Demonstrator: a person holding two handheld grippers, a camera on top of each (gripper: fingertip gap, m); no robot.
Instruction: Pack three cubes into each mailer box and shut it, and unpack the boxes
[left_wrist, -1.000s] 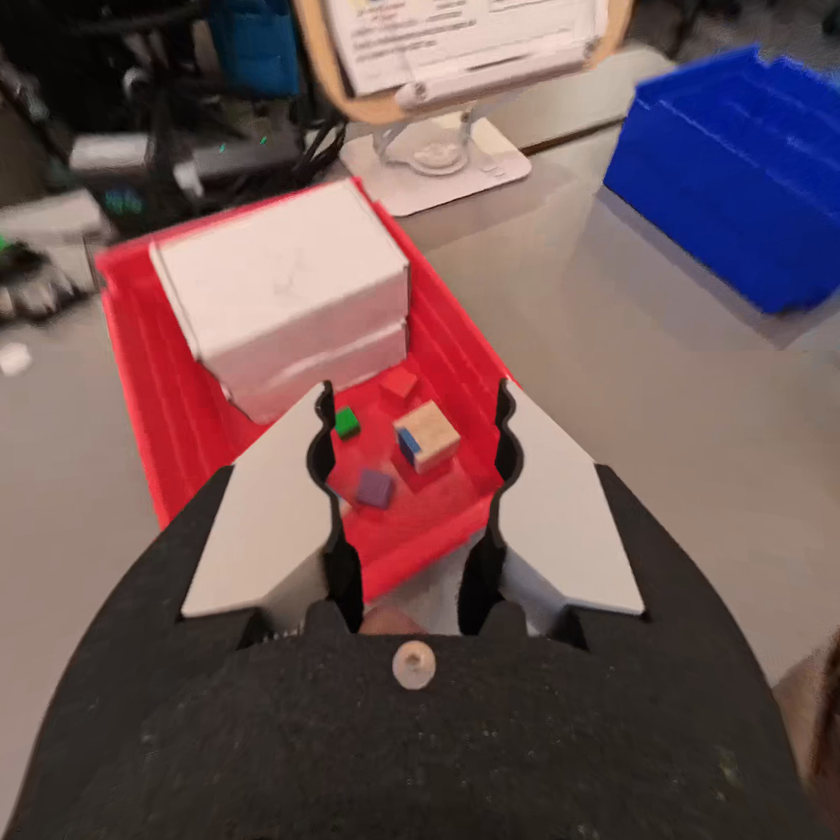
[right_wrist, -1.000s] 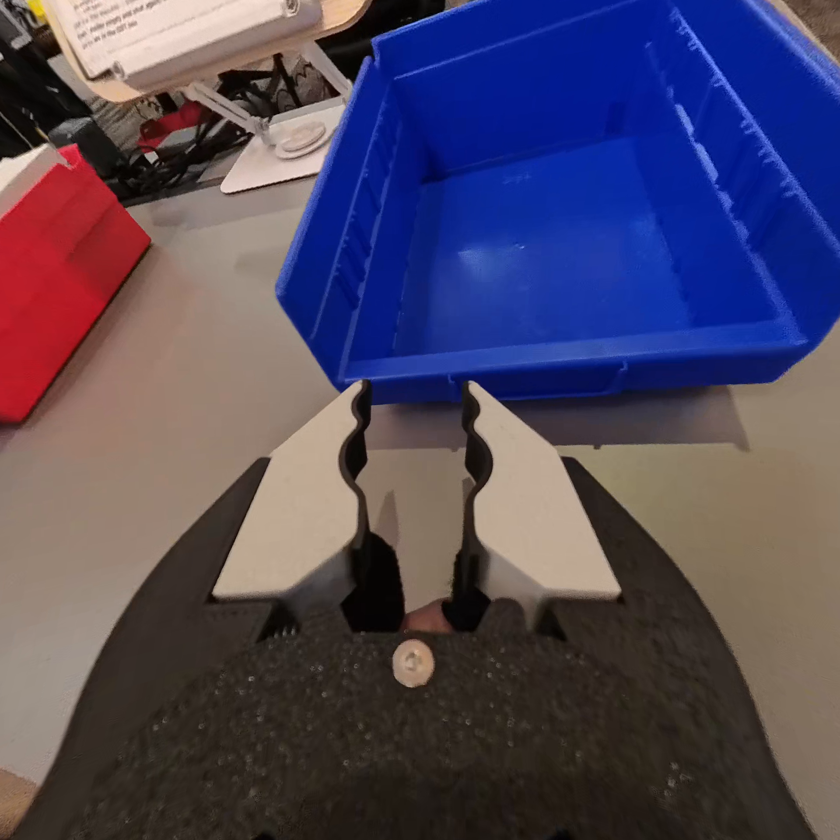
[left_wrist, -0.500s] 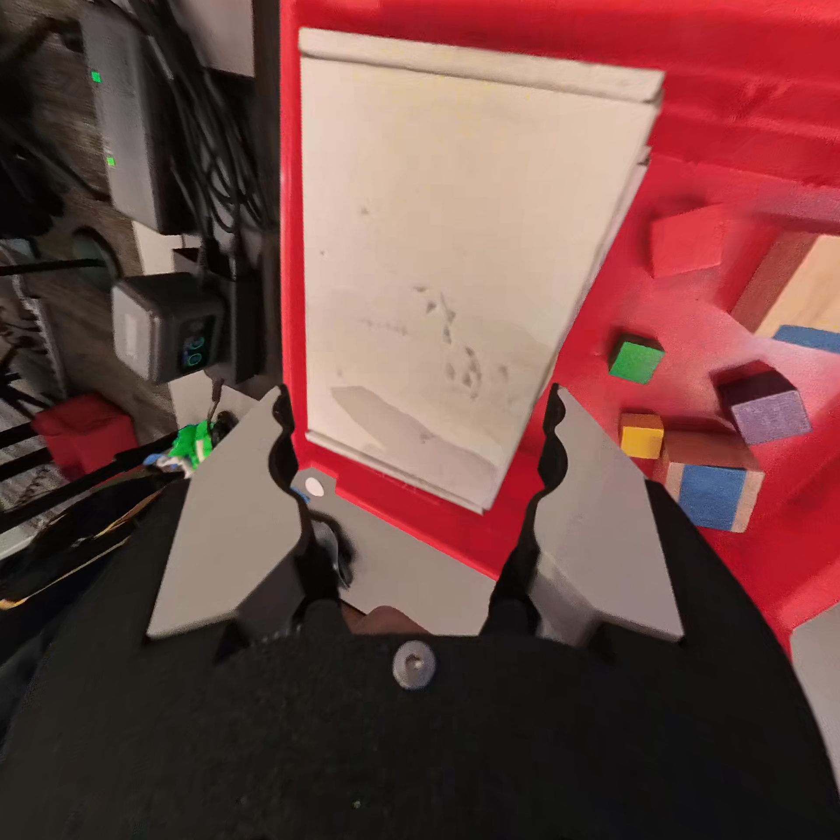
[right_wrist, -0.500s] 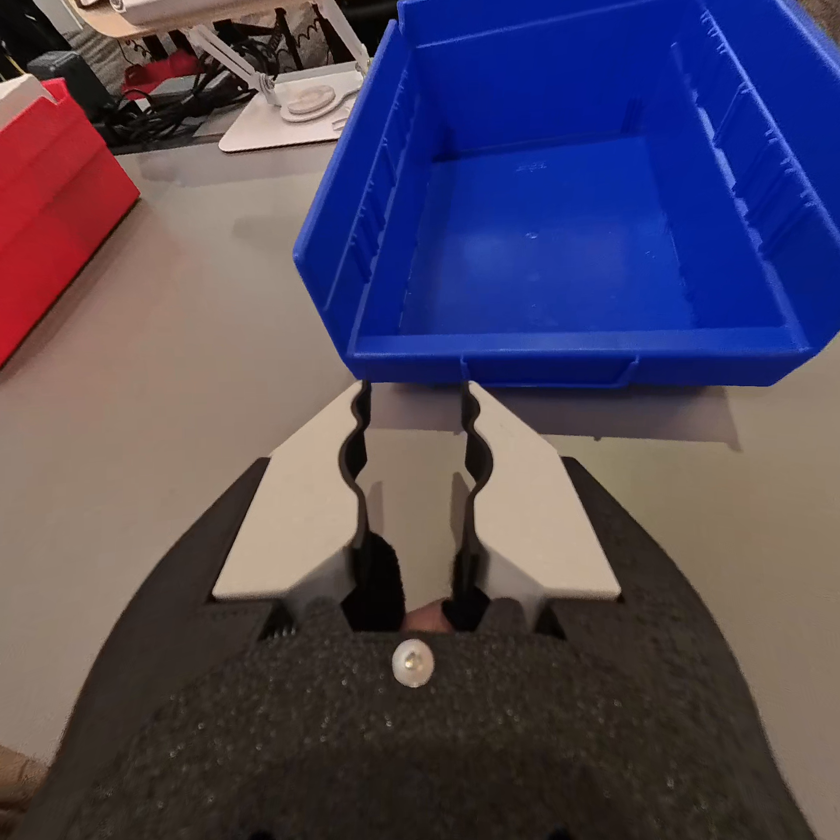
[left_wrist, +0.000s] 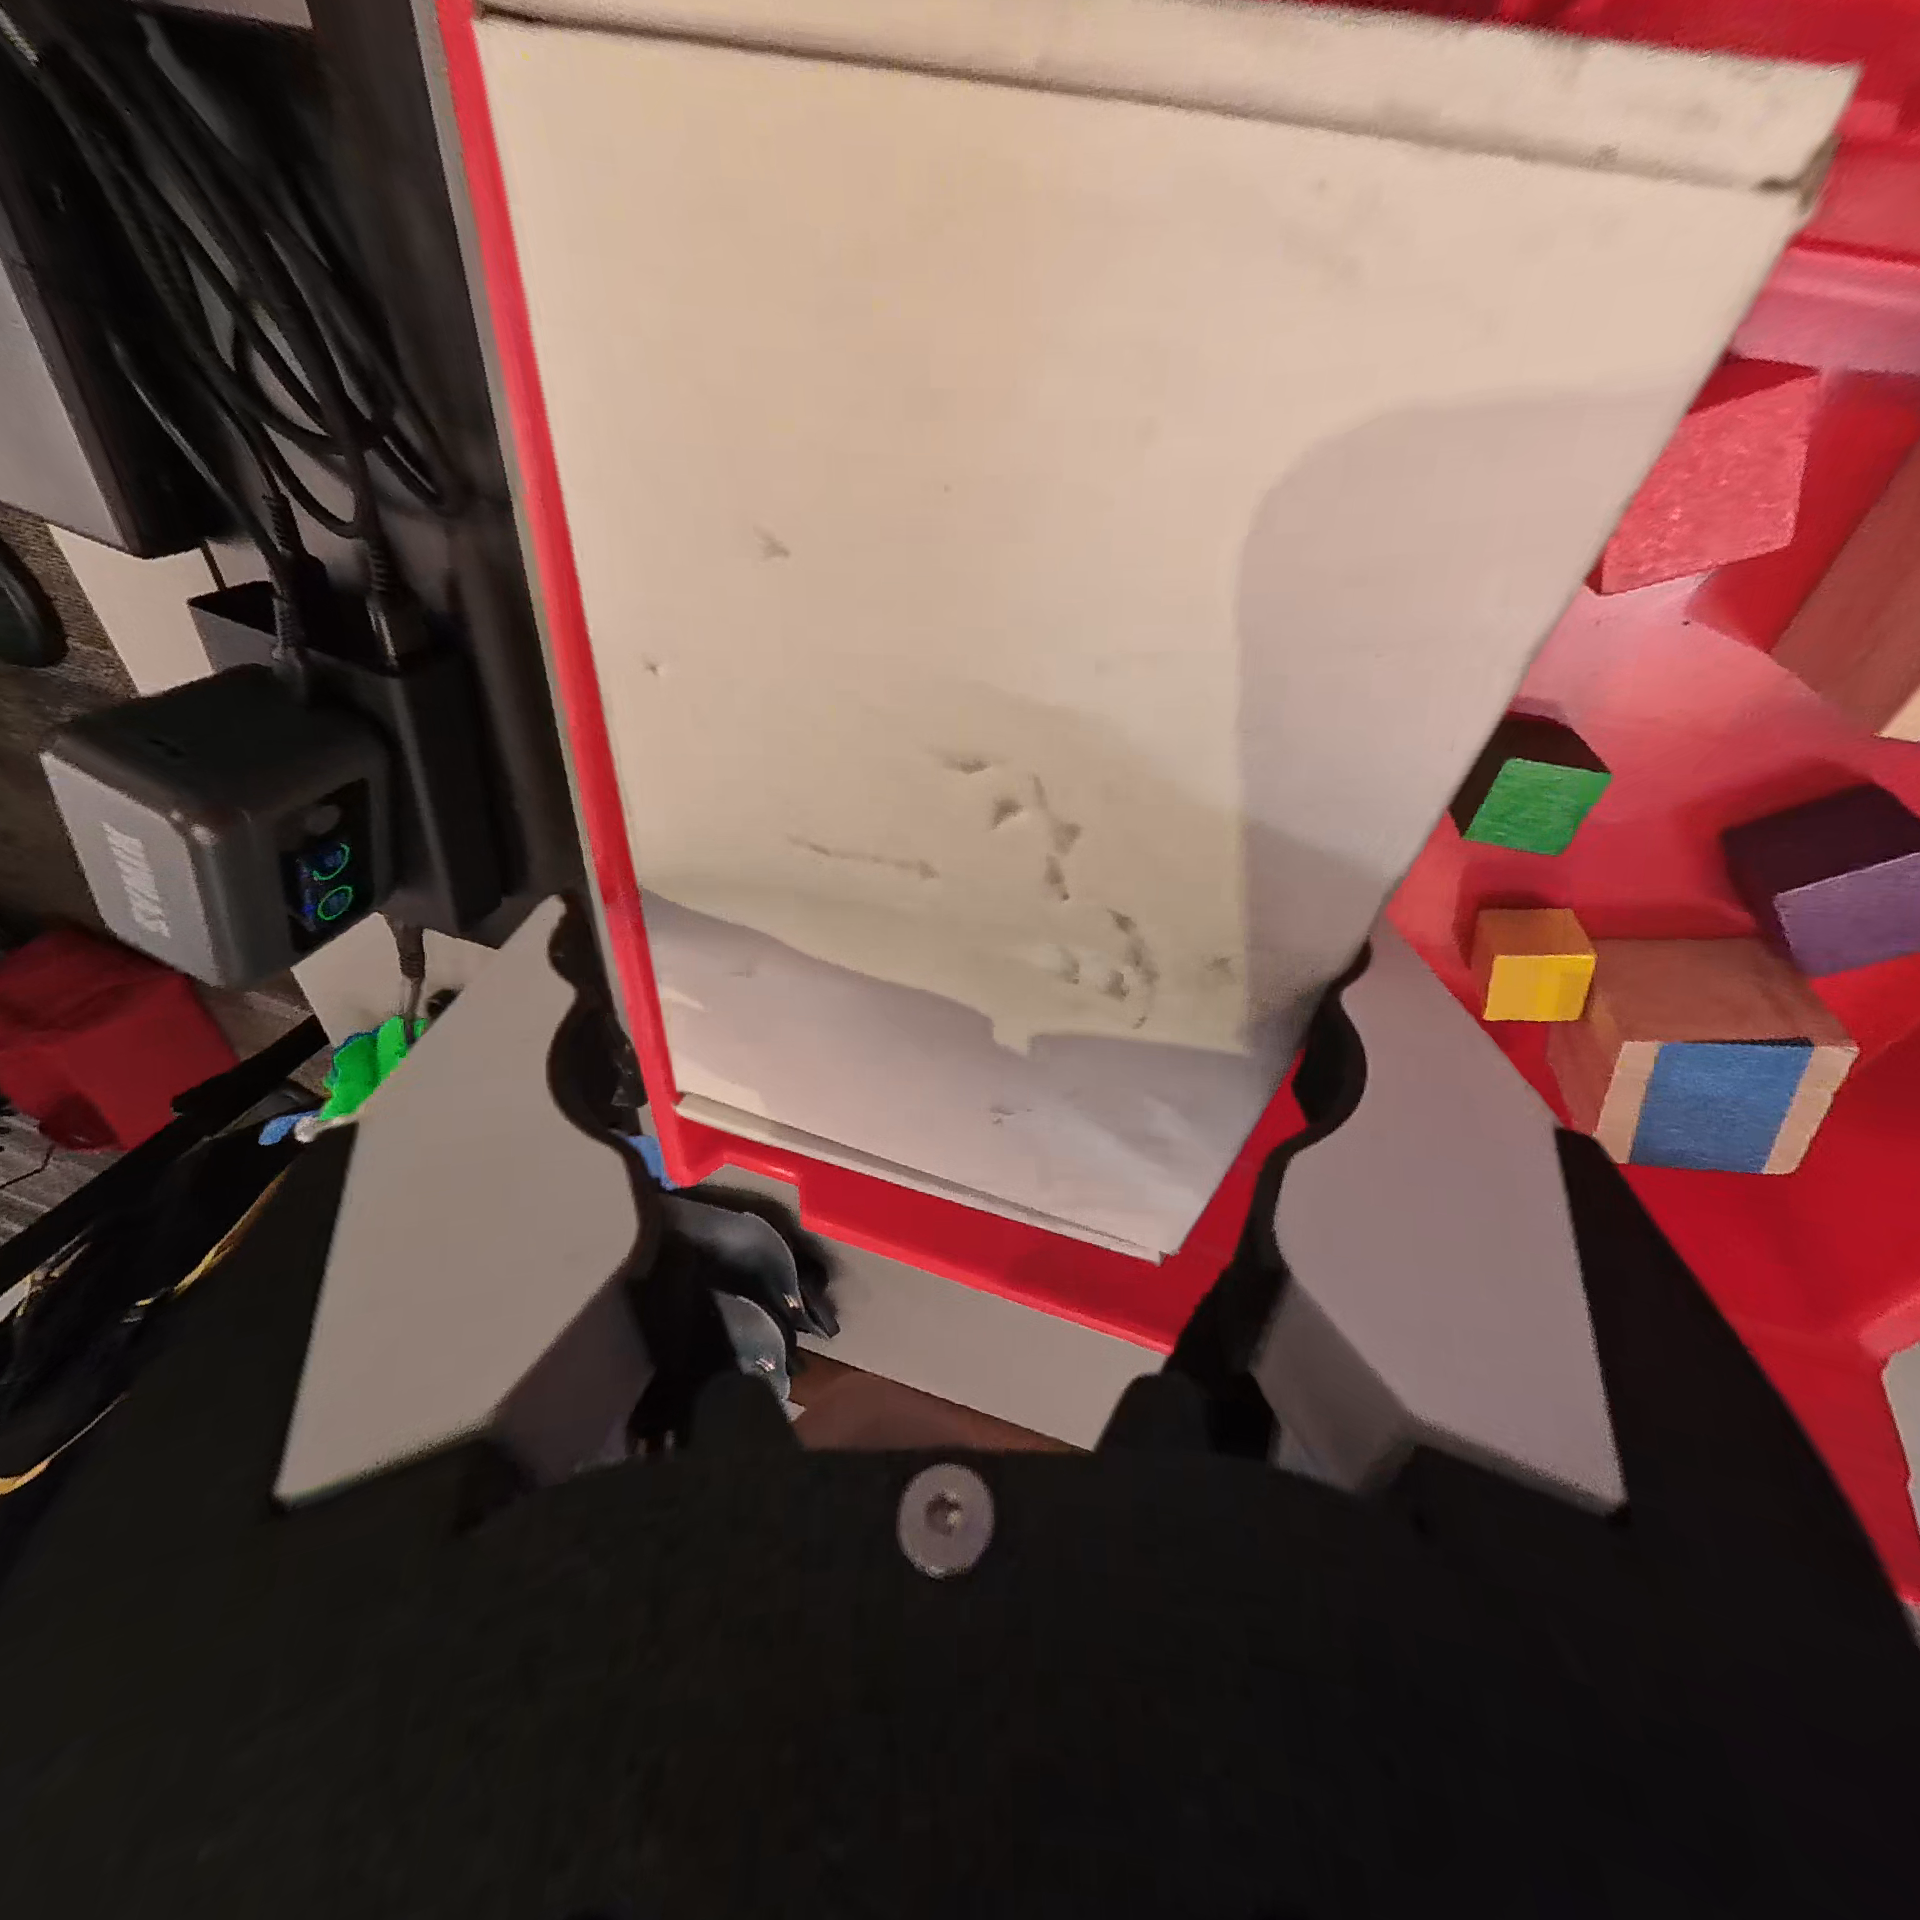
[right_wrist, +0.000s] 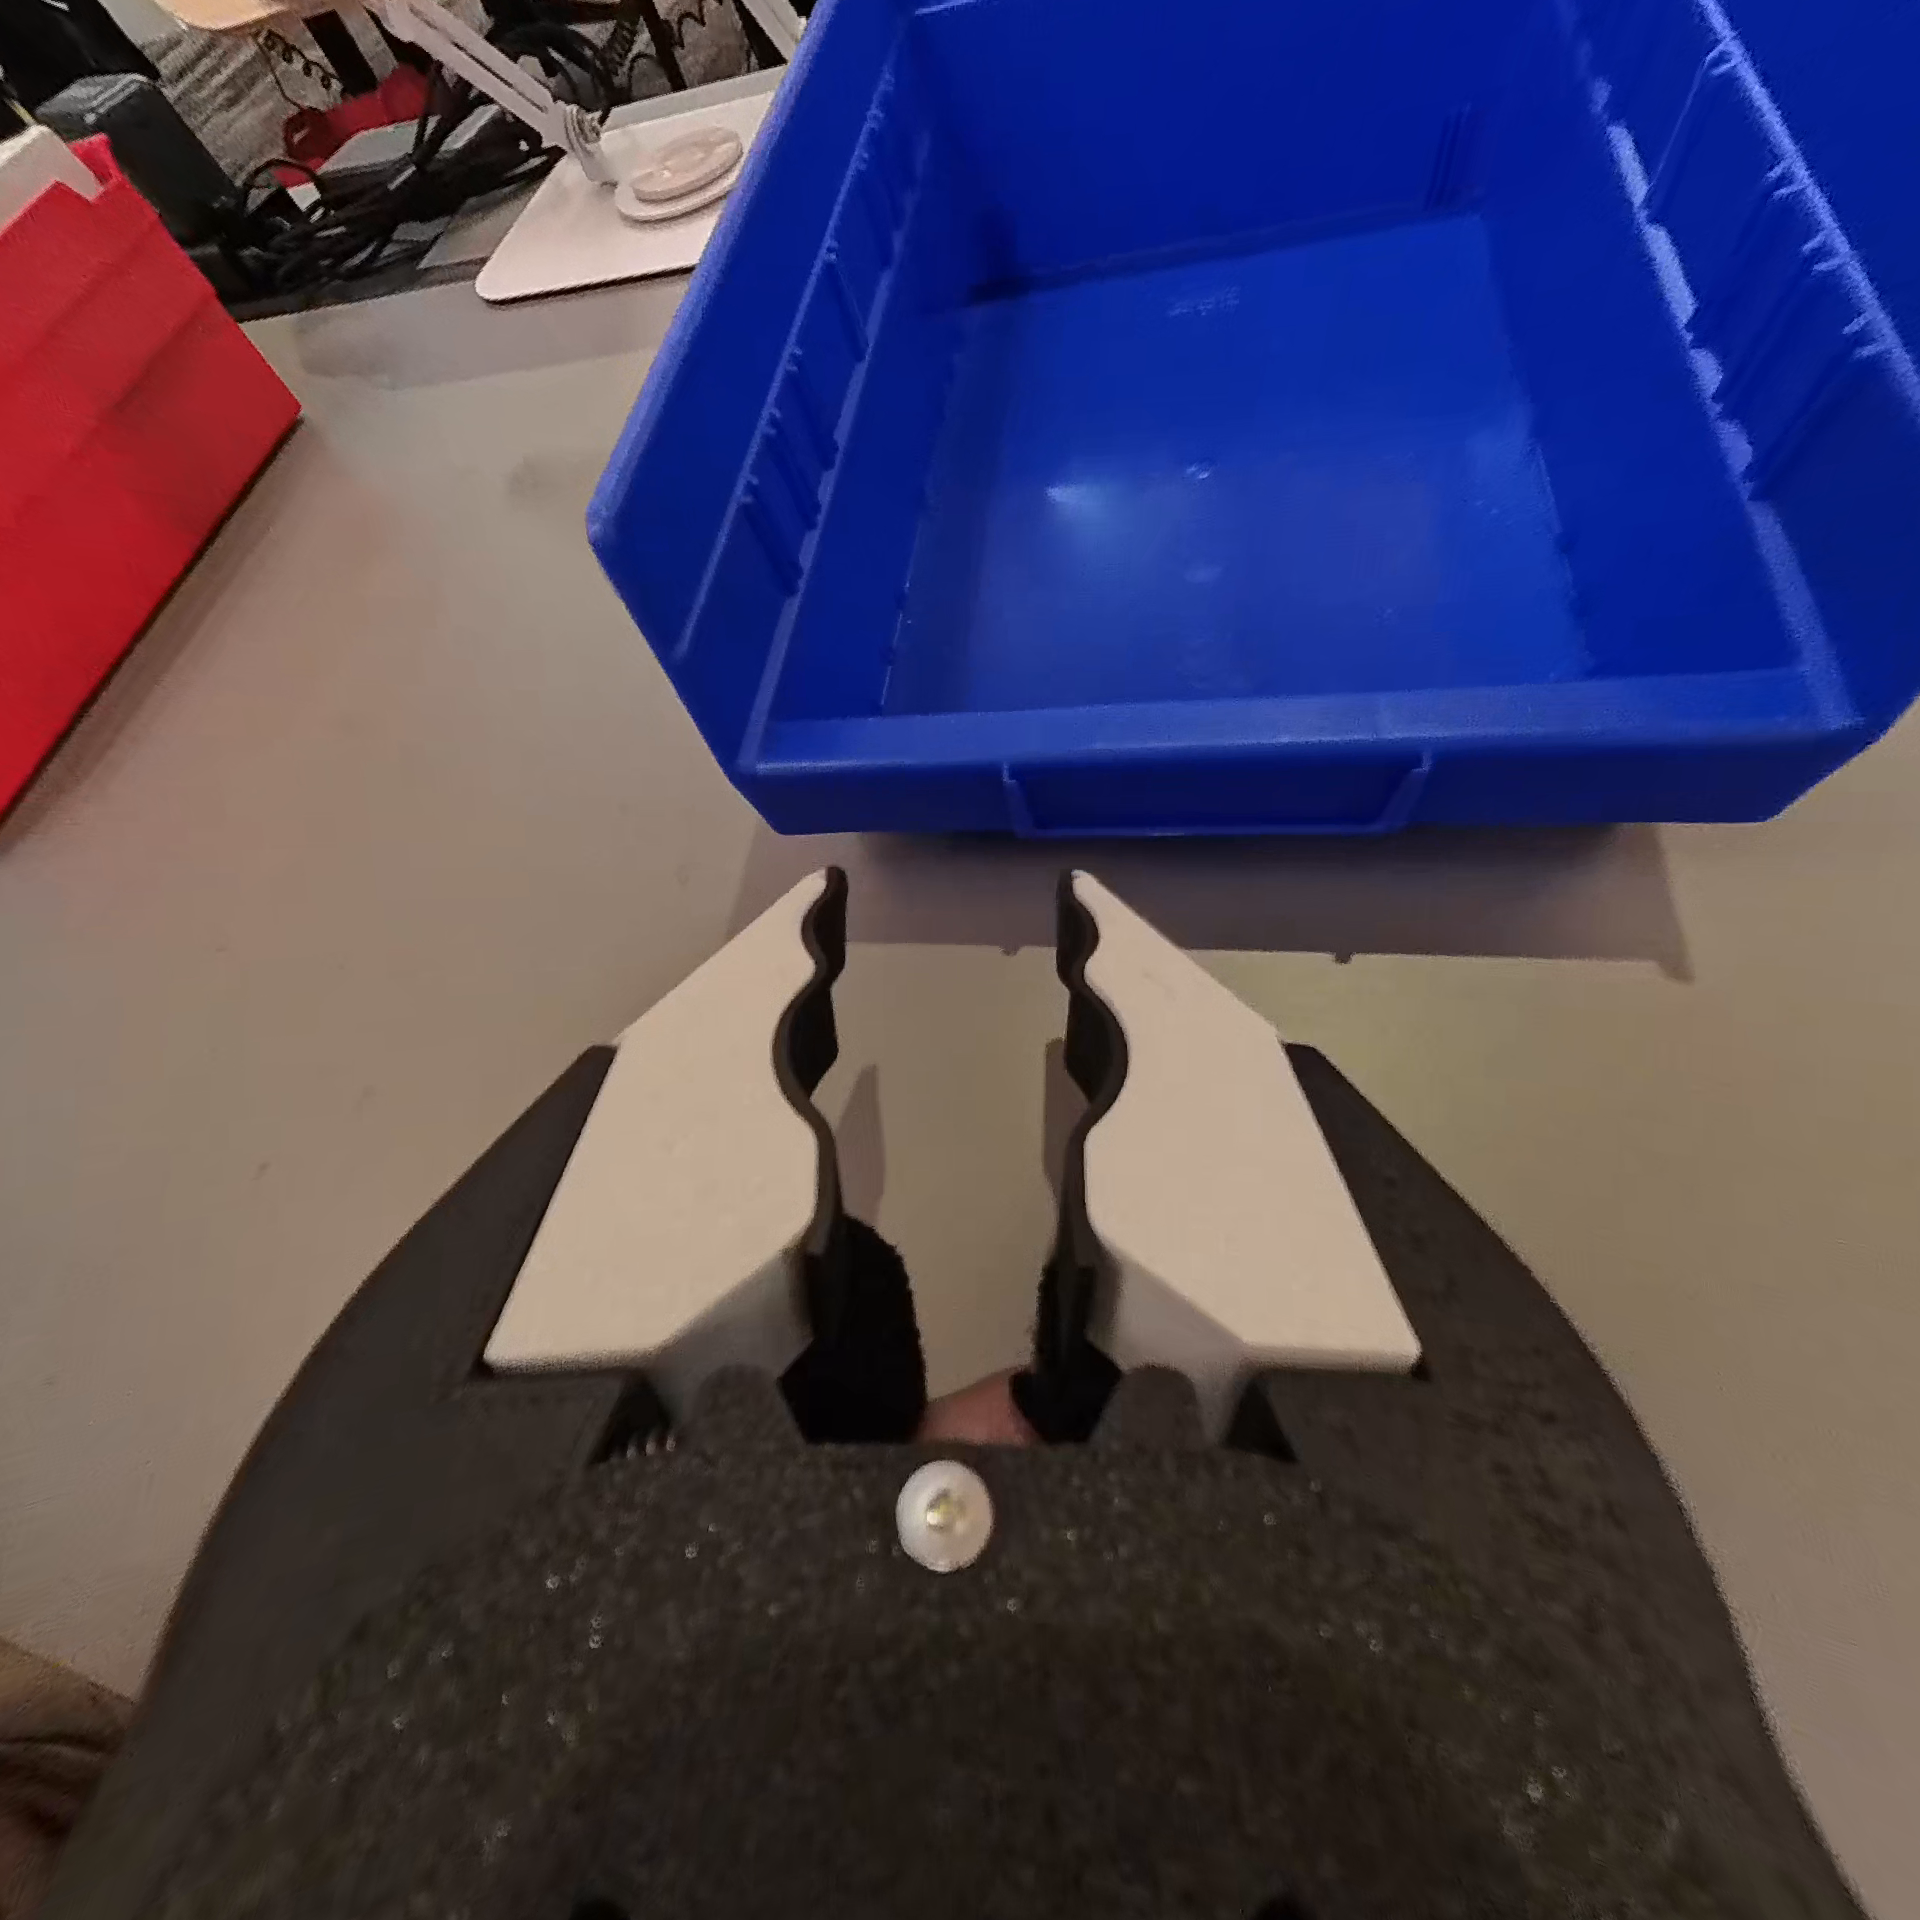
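Observation:
A closed white mailer box (left_wrist: 987, 540) lies in the left part of a red bin (left_wrist: 935, 1247), seen from above in the left wrist view. My left gripper (left_wrist: 961, 945) is wide open, its fingers either side of the box's near end. Right of the box lie loose cubes: red (left_wrist: 1714, 488), green (left_wrist: 1532, 805), purple (left_wrist: 1839, 894), small yellow (left_wrist: 1532, 966), and a wooden one with a blue face (left_wrist: 1704, 1081). My right gripper (right_wrist: 951, 904) is open and empty over the grey table (right_wrist: 364, 831), just before an empty blue bin (right_wrist: 1247, 499).
The red bin's side (right_wrist: 94, 488) shows at the left of the right wrist view. Beyond the table edge are black cables (left_wrist: 260, 343), a grey power unit (left_wrist: 208, 831) and a white stand base (right_wrist: 613, 218). Some 55 centimeters of space lies between my two pairs of fingers.
My left gripper swung over the red bin and dropped closer to the white box, opening wider around it. My right gripper stayed nearly still, drifting a little towards the blue bin.

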